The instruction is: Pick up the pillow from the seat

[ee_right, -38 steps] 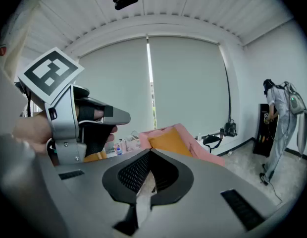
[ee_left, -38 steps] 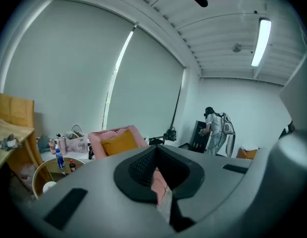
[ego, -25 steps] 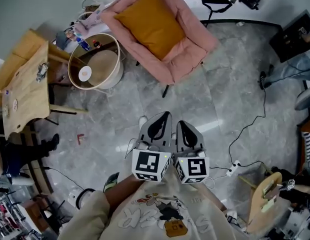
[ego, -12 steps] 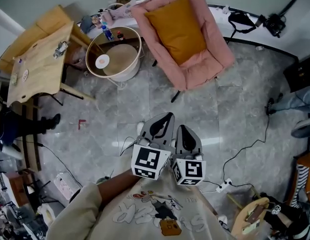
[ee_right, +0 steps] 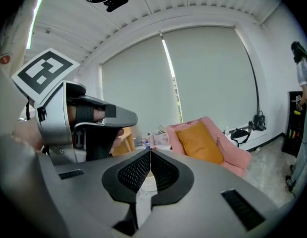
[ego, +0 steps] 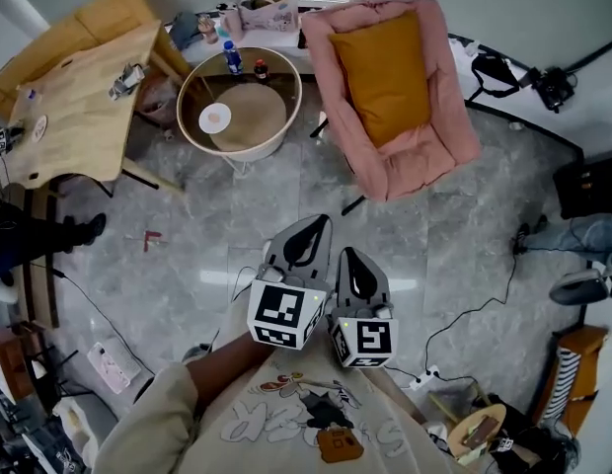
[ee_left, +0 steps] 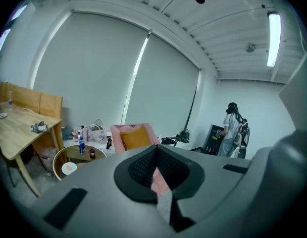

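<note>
The pink armchair (ego: 429,156) stood well ahead across bare floor (ego: 188,265), with the mustard pillow (ego: 390,72) lying untouched along its seat and back. The left gripper (ego: 314,230) and right gripper (ego: 347,260) were held side by side near the chest, jaws closed and empty, probably just for walking up. The round side table (ego: 242,117) just beside the chair seemed clear of the path.

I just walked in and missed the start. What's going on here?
A person holds the left gripper and the right gripper side by side above the floor. Both are shut and empty, and both point toward the pink chair. The mustard pillow lies on its seat, untouched, well ahead of the grippers.
</note>
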{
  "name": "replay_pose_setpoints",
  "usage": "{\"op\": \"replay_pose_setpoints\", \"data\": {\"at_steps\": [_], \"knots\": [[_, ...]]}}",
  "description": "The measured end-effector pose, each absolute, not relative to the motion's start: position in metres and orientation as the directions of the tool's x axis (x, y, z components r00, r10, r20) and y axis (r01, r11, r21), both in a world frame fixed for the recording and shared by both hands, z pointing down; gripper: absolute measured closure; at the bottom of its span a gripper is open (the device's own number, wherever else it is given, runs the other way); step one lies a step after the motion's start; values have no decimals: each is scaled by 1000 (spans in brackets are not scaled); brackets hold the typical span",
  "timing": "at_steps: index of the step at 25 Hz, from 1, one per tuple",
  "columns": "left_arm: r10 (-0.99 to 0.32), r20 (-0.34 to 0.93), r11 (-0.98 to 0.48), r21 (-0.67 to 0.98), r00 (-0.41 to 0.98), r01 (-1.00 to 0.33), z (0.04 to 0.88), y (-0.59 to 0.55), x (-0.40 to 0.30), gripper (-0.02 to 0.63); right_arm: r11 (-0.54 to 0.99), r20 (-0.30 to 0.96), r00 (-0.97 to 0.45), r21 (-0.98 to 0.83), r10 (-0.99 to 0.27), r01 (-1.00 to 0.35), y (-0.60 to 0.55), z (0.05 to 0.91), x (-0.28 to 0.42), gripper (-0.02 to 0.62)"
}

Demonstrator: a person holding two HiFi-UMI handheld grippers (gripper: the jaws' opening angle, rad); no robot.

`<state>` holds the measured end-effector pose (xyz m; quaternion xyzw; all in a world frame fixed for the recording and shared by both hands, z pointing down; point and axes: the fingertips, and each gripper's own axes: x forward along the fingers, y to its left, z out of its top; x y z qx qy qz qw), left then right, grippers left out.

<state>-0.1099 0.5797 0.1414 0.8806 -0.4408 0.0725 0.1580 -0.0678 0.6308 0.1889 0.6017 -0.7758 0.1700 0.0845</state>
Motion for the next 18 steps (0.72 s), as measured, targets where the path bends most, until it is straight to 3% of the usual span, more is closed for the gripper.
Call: {"op": "replay_pose_setpoints", "data": {"at_steps": [10, 18], "knots": [[-751, 259, -554, 253, 608, -793, 145, 495, -225, 603, 197, 367, -232, -130, -901, -972, 548, 192, -173, 575], [-744, 258, -553, 279, 616, -785, 150, 469, -230, 603, 149, 394, -190, -133, -899, -980, 522, 197, -169, 575]]}}
